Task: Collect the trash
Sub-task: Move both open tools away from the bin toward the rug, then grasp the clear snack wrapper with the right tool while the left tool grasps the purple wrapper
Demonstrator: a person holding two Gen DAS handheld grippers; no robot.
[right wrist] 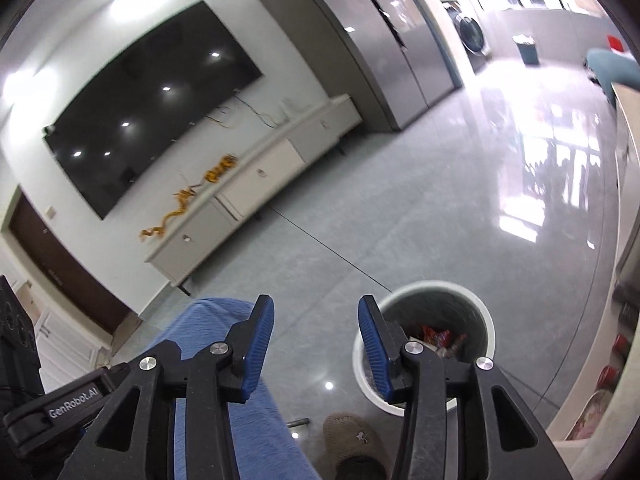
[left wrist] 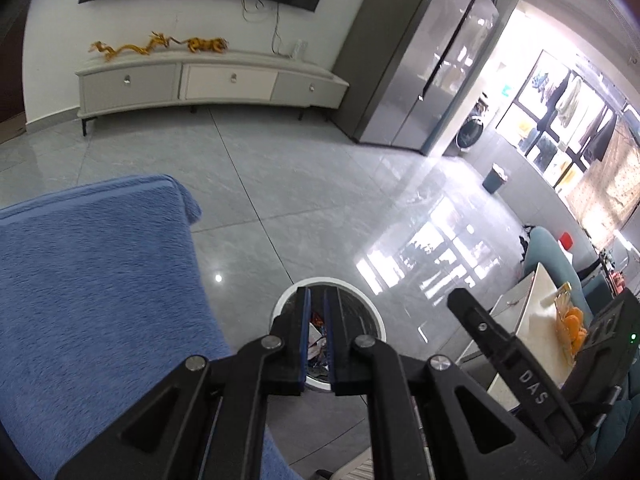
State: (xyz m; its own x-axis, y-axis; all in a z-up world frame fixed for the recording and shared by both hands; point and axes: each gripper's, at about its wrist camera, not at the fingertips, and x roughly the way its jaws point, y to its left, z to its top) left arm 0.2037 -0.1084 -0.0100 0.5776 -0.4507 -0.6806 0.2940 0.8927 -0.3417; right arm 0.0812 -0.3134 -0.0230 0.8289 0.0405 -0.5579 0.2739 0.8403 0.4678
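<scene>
A white round trash bin [left wrist: 332, 280] stands on the grey tile floor, and colourful wrappers [left wrist: 316, 336] lie inside it. In the left wrist view my left gripper [left wrist: 318, 292] hovers above the bin, its blue-padded jaws nearly together with nothing held; the wrappers show through the thin slit. The right wrist view has the same bin [right wrist: 436, 286] just to the right of my right gripper [right wrist: 316, 304], which stands open and empty over the floor. Red wrappers [right wrist: 440, 338] are visible in the bin. One black finger [left wrist: 500, 340] of the right gripper shows beside the left one.
A blue fleece-covered seat [left wrist: 92, 280] sits close on the left. A table edge with packaged oranges [left wrist: 572, 320] is at the right. A slippered foot [right wrist: 352, 436] stands near the bin. Farther off are a TV cabinet [left wrist: 208, 84], a grey fridge [left wrist: 432, 60] and a second bin [left wrist: 494, 178].
</scene>
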